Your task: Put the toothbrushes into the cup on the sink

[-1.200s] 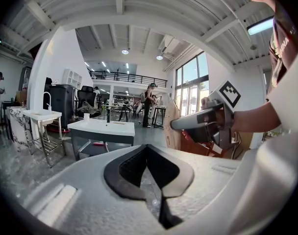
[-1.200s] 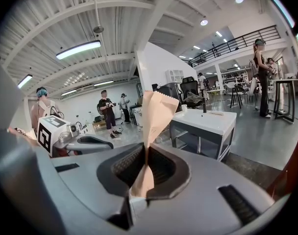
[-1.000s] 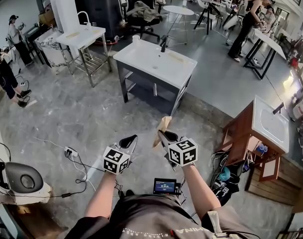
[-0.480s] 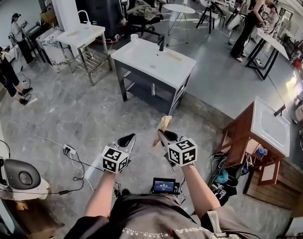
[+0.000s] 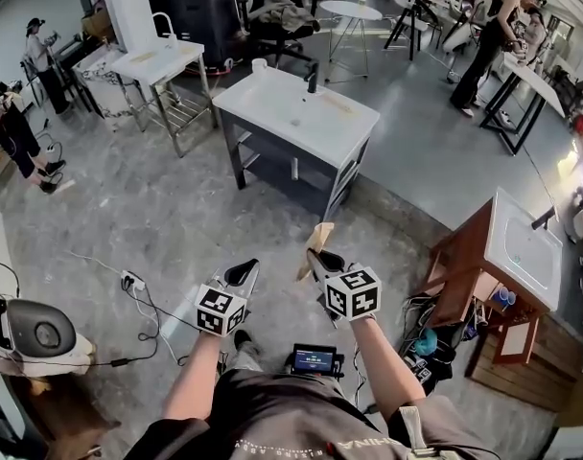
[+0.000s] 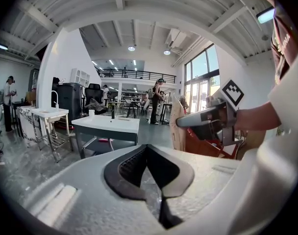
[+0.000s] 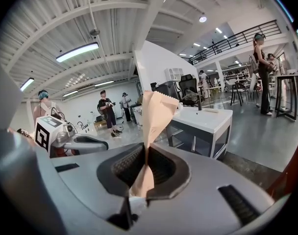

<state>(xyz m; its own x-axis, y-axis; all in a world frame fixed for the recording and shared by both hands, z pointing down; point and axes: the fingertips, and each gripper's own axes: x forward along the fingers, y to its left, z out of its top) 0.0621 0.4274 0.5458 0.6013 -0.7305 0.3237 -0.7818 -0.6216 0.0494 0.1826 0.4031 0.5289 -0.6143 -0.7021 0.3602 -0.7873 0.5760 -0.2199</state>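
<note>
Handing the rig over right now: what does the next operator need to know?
Left gripper: shut, empty.
Right gripper: shut on a tan paper packet, presumably a toothbrush.
Sink: ahead, not yet within reach. Cup on its far left corner, near the faucet.
Done: packet in hand.
Left: walk to the sink and put the toothbrush in the cup.

1. We've got a second white washstand (image 5: 159, 62) on a bare steel frame, back left.
2. A wood-sided basin unit (image 5: 526, 242) sits at the right edge.
3. At the back, a round white table (image 5: 347, 10) stands near a black office chair (image 5: 277, 22) draped with clothes.
4. A power strip (image 5: 131, 281) lies on the grey floor (image 5: 176, 209), cables trailing.
5. We spot a person in black (image 5: 490, 41) standing top right.
</note>
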